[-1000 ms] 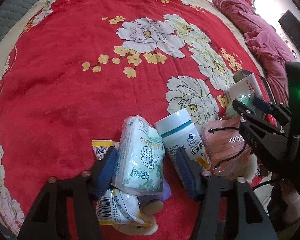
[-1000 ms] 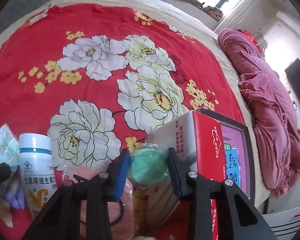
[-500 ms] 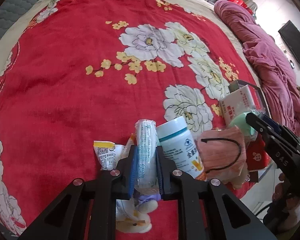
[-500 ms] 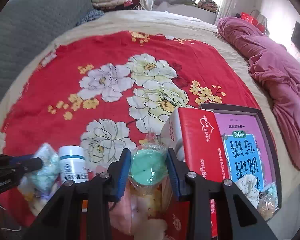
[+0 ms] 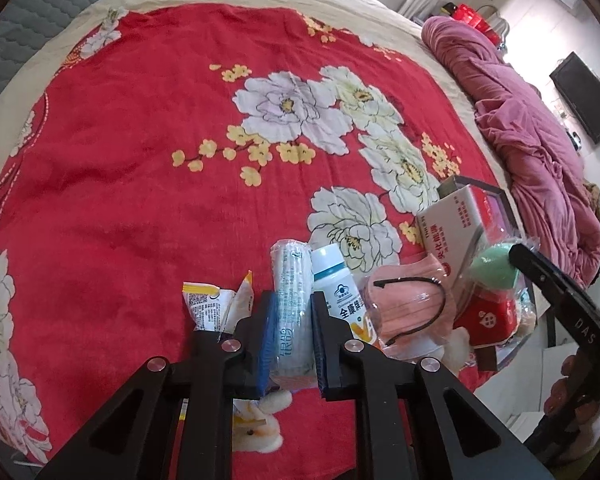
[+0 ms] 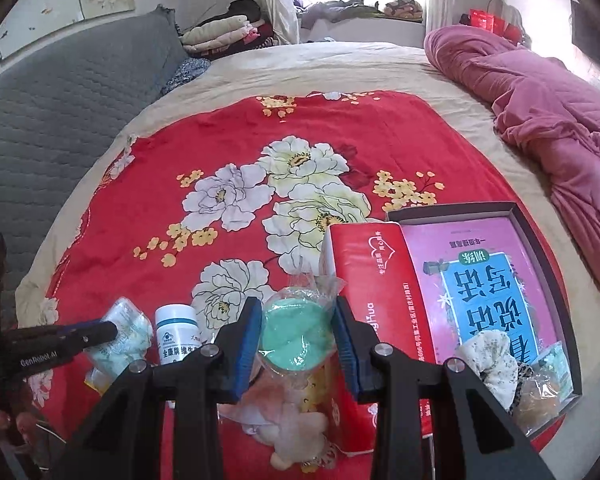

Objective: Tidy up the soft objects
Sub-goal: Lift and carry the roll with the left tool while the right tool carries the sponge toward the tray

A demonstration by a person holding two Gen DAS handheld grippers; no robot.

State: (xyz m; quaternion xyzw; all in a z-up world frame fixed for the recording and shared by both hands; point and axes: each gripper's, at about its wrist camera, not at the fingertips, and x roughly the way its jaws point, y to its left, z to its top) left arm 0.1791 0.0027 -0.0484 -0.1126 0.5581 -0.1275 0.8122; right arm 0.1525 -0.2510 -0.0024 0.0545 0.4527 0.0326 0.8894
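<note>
While the left gripper [image 5: 292,344] is closed on the tissue pack [image 5: 291,304] and the right gripper [image 6: 298,350] on the bagged green sponge [image 6: 296,336], both should be lifted straight, squeezed lightly, then carried to the open box [image 6: 540,236] right of the jaws.

My left gripper [image 5: 293,334] is clamped tight, both blue pads [image 5: 269,336] pressed flat against what's between them, fingers running straight ahead and level. My right gripper [image 6: 296,346] sits wider, pads [image 6: 247,344] hugging each side of its load. Off at the edge, my bare hand [image 5: 568,394] wraps the right handle.
</note>
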